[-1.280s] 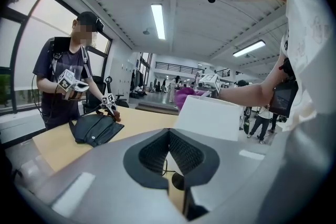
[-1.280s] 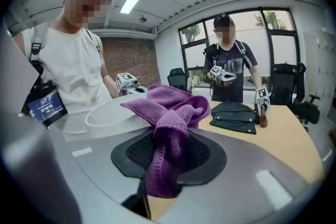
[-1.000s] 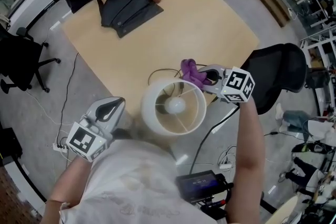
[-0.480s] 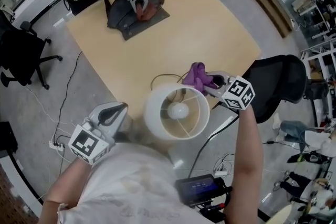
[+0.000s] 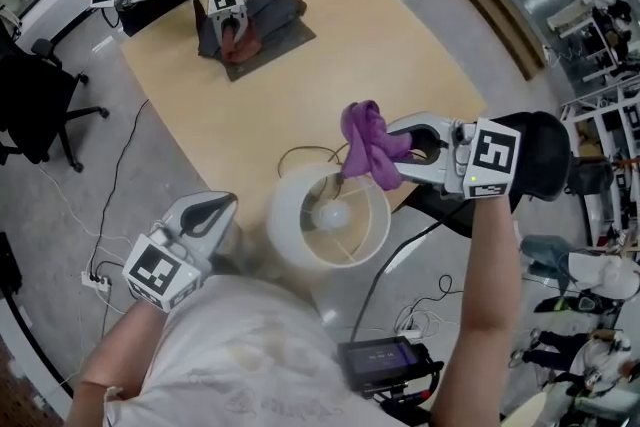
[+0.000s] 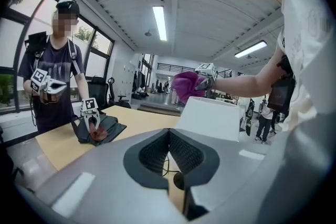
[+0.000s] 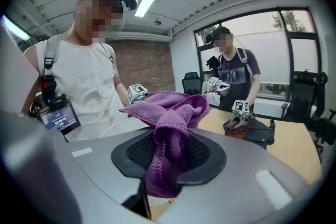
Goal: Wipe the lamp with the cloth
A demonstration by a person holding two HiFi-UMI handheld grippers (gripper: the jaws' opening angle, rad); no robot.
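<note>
**Cloth held over the lamp shade**

The right gripper [image 5: 400,147] has its jaws closed on a purple cloth [image 5: 365,143]. The jaws stand a little apart, with the bunched fabric filling the gap between the pads. Part of the cloth piles up above and ahead of the jaw tips, and a folded tail hangs down below them.

The lamp [image 5: 330,213] stands at the near edge of the table [image 5: 390,45], below and ahead of these jaws. Its white shade opens upward with the bulb showing inside. In the head view the hanging end of the cloth lies over the far rim of the shade. Whether it touches the rim cannot be told.

The left gripper [image 5: 218,207] has its jaws brought together at the tips, with nothing between them. The lamp shade is just ahead and to the right of these jaws, not touching them.

Beyond both pairs of jaws, at the far end of the table, a second person works two grippers over a dark garment [image 5: 250,25].
</note>
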